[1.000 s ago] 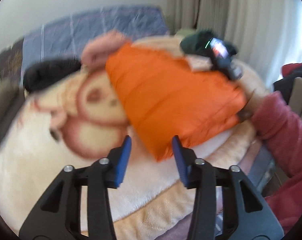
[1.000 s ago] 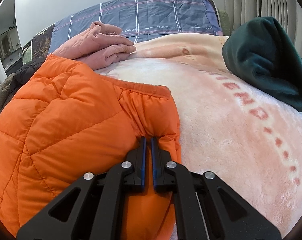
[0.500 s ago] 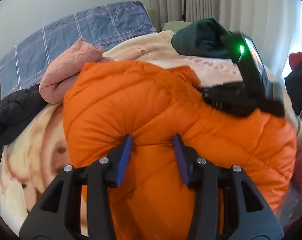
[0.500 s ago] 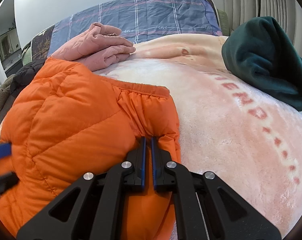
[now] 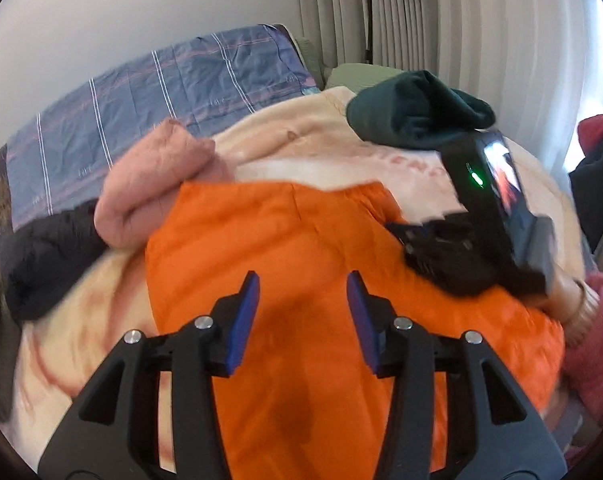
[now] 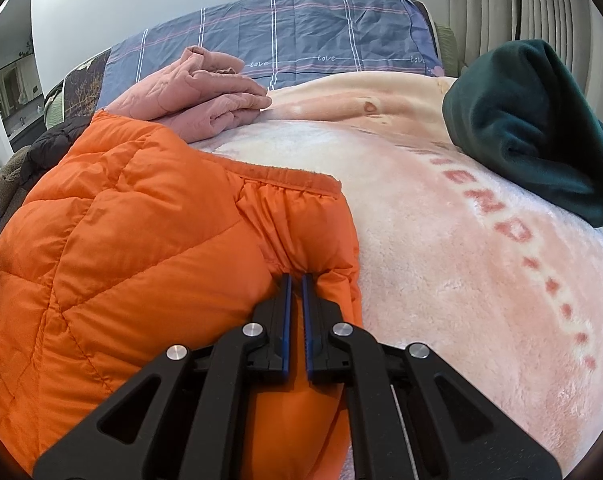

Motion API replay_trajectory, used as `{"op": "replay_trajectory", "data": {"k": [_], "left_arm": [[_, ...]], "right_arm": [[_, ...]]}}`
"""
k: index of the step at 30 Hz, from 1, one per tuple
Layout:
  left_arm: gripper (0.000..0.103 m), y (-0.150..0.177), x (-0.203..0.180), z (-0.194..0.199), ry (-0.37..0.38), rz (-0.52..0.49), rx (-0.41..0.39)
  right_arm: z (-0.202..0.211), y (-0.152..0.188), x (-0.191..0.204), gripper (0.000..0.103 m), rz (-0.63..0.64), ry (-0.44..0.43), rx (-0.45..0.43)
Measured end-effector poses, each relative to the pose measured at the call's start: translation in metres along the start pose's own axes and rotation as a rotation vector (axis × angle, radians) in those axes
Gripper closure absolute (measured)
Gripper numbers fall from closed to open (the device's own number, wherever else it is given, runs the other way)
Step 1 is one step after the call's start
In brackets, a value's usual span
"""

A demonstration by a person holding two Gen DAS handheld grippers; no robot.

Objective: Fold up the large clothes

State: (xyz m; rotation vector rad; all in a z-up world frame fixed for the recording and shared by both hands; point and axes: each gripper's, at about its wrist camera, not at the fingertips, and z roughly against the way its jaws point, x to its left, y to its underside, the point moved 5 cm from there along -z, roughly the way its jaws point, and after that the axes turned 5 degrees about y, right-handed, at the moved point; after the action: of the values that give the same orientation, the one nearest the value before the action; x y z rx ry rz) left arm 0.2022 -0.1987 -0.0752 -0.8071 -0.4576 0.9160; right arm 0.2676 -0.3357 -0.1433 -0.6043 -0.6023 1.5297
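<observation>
Orange jacket (image 6: 113,248) lies on blanket (image 6: 461,280). Right gripper (image 6: 296,280) clamped on its edge; left gripper (image 5: 301,286) spread, hovering over the jacket, nothing pinched. One pink garment (image 6: 197,96), one green garment (image 6: 529,128).

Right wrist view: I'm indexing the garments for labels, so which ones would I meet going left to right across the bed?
black jacket → orange puffer jacket → pink quilted garment → dark green fleece.

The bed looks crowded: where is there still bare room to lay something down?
Bare blanket lies between the orange jacket and the green garment. The far left is crowded: pink garment and black garment press against the jacket.
</observation>
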Motion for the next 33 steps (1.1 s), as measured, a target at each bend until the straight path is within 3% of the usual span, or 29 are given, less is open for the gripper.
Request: {"op": "replay_trajectory", "data": {"k": [5,7,9,13,19,23,30,33], "left_arm": [[0.060,-0.024,0.013,-0.038,-0.010,0.013,0.039],[0.057,-0.017,0.018,-0.066,-0.044,-0.002,0.118],[0.057,-0.008,0.022,-0.081,-0.048,0.010,0.144],[0.058,0.000,0.014,-0.080,-0.094,-0.046,0.145],[0.058,0.002,0.016,-0.081,-0.071,-0.046,0.141],[0.058,0.005,0.014,-0.078,-0.071,-0.051,0.136],[0.058,0.005,0.013,-0.078,-0.075,-0.046,0.129],[0.058,0.005,0.013,-0.078,-0.076,-0.046,0.127]], "right_arm": [[0.000,0.000,-0.001,0.098,-0.003,-0.002,-0.001],[0.000,0.000,-0.001,0.098,-0.003,-0.002,-0.001],[0.000,0.000,-0.001,0.098,-0.002,0.004,0.000],[0.003,0.000,0.000,0.098,0.005,0.008,-0.010],[0.016,-0.002,-0.001,0.095,0.002,0.030,-0.034],[0.046,-0.003,-0.003,0.066,0.011,0.105,-0.066],[0.124,0.000,0.006,0.066,0.028,0.048,-0.181],[0.154,0.008,0.018,0.066,0.030,-0.028,-0.211]]}}
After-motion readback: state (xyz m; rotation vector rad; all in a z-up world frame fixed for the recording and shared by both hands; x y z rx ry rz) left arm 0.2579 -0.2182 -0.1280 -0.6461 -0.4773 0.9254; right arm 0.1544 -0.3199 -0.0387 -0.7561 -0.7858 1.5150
